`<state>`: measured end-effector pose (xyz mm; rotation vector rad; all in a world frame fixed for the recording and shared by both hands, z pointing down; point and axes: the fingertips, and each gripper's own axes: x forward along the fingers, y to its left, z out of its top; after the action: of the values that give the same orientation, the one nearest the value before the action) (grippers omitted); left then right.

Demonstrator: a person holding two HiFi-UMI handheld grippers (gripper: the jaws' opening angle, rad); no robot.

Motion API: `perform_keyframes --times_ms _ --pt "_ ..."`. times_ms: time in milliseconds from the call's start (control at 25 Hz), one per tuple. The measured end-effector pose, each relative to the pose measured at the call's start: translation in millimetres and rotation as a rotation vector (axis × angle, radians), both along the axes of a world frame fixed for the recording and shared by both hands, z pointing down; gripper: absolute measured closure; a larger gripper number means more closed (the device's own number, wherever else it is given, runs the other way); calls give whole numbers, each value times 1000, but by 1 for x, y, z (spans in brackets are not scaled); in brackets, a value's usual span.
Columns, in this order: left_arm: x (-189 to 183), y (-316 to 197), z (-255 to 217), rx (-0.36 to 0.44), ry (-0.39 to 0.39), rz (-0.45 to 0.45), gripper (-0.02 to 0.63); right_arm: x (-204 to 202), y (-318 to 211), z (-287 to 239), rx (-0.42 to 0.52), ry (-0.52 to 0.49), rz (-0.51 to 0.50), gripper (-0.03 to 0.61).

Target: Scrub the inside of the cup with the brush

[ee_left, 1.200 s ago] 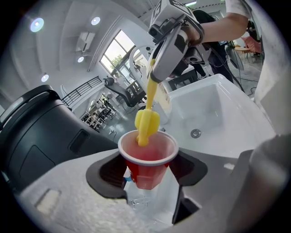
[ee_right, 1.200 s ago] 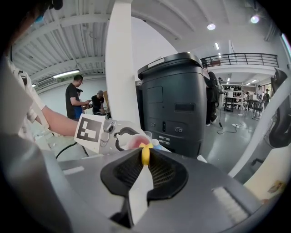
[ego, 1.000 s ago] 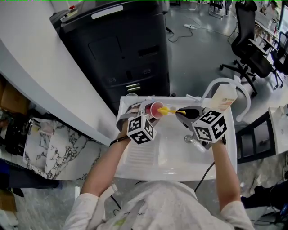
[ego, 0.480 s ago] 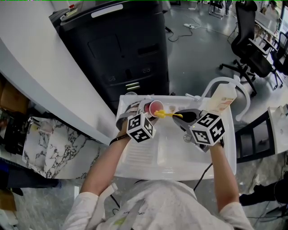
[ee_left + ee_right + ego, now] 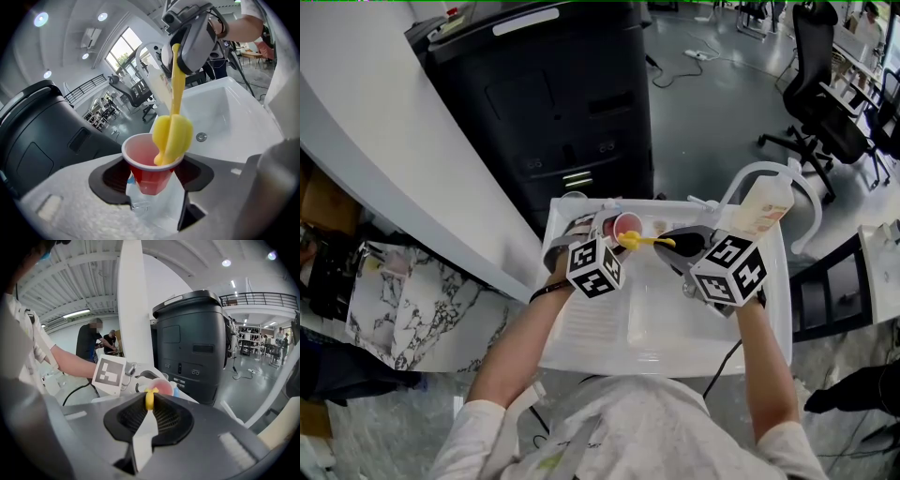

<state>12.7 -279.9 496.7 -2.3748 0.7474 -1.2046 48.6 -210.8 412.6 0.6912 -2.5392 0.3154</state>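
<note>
In the middle of the head view, both grippers meet over a white sink (image 5: 581,328) below a big black cabinet (image 5: 553,103). The left gripper (image 5: 153,182) holds the red cup (image 5: 143,152), its jaws set fairly wide with one on each side of the cup wall. The cup sits in the lower centre of the left gripper view, with its open mouth facing up and to the right. The right gripper (image 5: 150,401) is pinched narrow on the thin yellow handle of the brush (image 5: 172,136). That handle runs down from the upper right of the left gripper view to the cup. The fat yellow brush head rests at the right side of the cup's rim, its lower end dipping inside while most of it stands above the rim. The sink's drain (image 5: 201,137) shows to the right of the cup, behind it. At the right of the head view, a pale bottle (image 5: 764,211) stands by the curved tap (image 5: 750,176), with an office chair (image 5: 816,84) in the upper right corner.
</note>
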Motion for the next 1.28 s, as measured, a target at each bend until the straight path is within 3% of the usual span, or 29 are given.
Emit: perform_keyframes --times_ms 680,1120,1280 --pt "7 19 14 12 -93 77 322 -1 -5 -13 22 13 -17 544" --pt "12 24 7 38 -87 88 321 12 -10 -17 9 -9 9 543" --pt "9 21 3 41 -49 53 321 18 -10 -19 15 -25 27 543"
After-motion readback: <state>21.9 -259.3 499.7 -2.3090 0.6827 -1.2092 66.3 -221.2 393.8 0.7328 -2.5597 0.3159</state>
